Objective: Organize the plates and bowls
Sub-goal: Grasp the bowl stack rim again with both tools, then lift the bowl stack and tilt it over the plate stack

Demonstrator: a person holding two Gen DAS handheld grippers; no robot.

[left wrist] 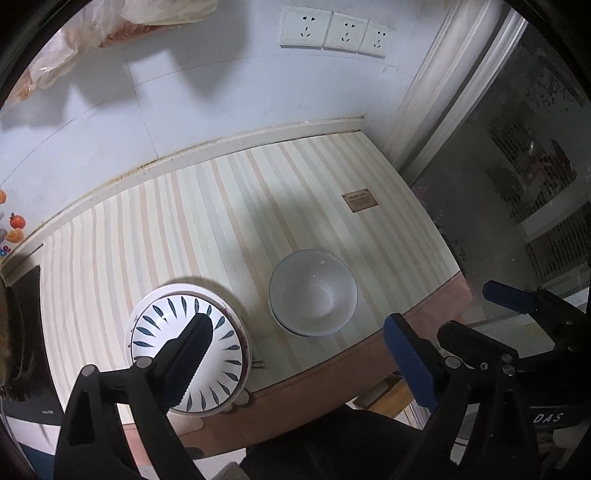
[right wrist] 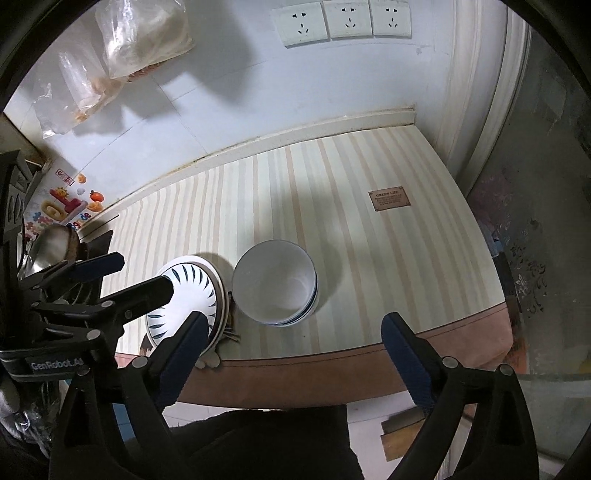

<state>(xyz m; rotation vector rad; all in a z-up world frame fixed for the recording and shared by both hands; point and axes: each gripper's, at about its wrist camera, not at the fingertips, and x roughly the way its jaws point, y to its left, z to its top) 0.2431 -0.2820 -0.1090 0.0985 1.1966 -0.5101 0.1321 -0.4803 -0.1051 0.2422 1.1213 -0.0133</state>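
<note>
White bowl stack (right wrist: pixel 275 282) shows blue rims only rightward; both grippers (left wrist: pixel 295 354) (right wrist: pixel 291 343) gape empty

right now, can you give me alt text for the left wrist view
Open left gripper hovers above a striped table, one of its fingers overlapping a leaf-patterned plate stack near the front edge. A white bowl stack sits just right of the plates; the right gripper shows at far right.

Striped tabletop (right wrist: pixel 332 177), 3 wall sockets (right wrist: pixel 341 20), plastic bags (right wrist: pixel 140 40) on wall, fruit stickers (right wrist: pixel 70 206), brown label (right wrist: pixel 389 199)
</note>
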